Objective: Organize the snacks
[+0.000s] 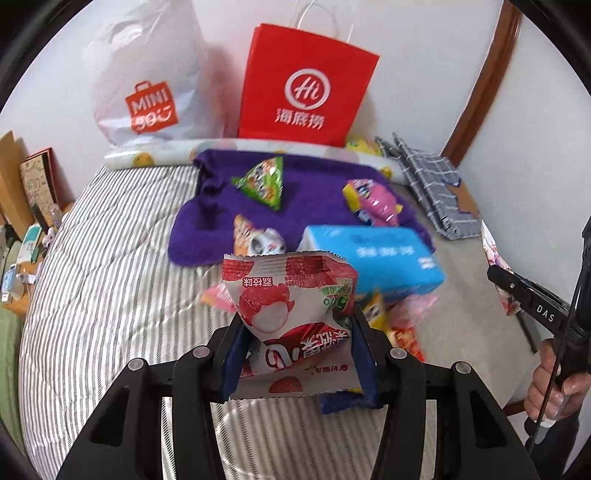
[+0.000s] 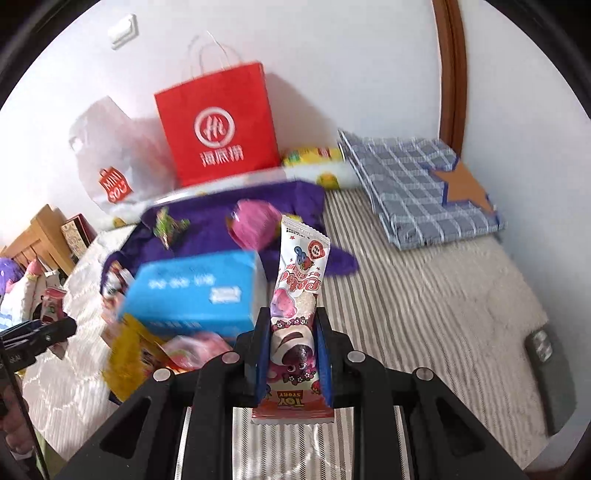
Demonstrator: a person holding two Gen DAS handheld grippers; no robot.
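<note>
Left tongs [image 1: 295, 332] pinching red-white lychee packet [image 1: 291, 295]; right tongs [image 2: 293, 350] pinching pink snack bar [image 2: 299, 280], both lifted in front of blue box [image 1: 376, 258]. Risk: glossy wrappers slipping loose, dropping onto bed [image 1: 110, 258].

We see a bed [image 1: 110, 258] with a grey-striped cover against a plain white wall [image 1: 424, 74]. A brown wooden door frame [image 2: 452, 74] curves up at the right. A wooden headboard [image 2: 40, 236] stands at the left, and a white switch plate [image 2: 123, 31] sits high on the wall.
</note>
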